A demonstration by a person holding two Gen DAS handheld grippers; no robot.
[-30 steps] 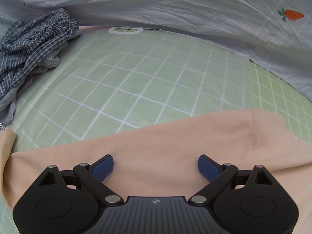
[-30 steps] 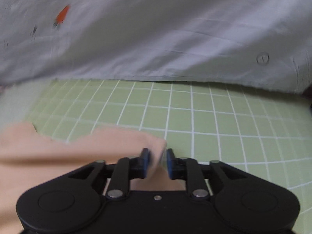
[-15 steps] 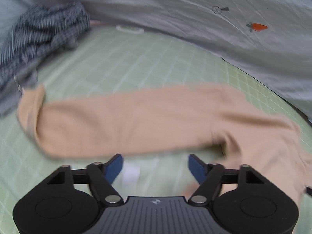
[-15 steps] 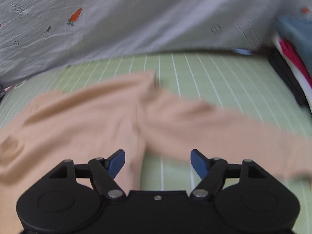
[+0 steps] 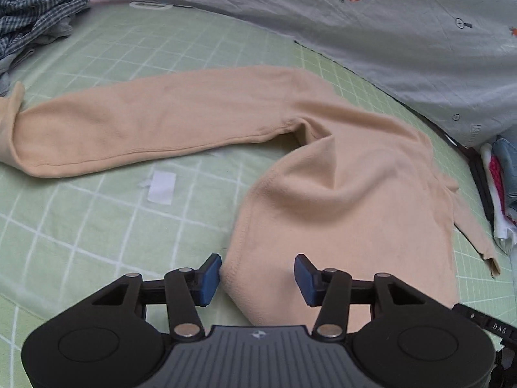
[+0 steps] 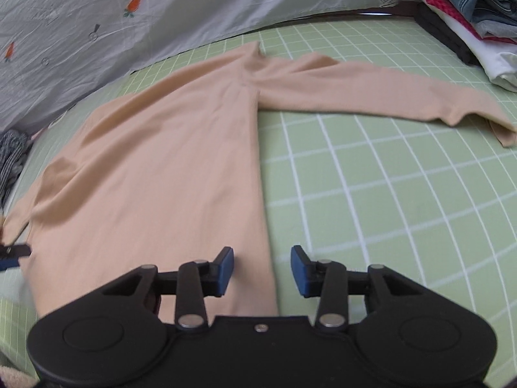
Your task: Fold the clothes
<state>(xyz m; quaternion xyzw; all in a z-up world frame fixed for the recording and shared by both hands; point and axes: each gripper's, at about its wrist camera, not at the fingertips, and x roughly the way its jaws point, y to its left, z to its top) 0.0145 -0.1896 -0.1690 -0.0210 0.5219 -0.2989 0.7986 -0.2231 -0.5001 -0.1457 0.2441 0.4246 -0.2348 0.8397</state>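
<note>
Peach top (image 6: 155, 161) spread flat on the bed, left gripper (image 5: 257, 274) and right gripper (image 6: 261, 270) both spread apart at its bottom corners — looks ready for the first grab, probably a sleeve (image 6: 371, 93) folded inward.

Peach long-sleeved top (image 6: 161, 161) lies spread on the green checked sheet (image 6: 404, 194), hand-held gripper (image 6: 261, 270) agape over its edge

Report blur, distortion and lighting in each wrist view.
Left wrist: sharp; fisheye bows the sheet grid; soft even light, no glare. Right wrist: the shirt is slightly smeared at its left edge; the sheet grid bows; black corners in both views.
</note>
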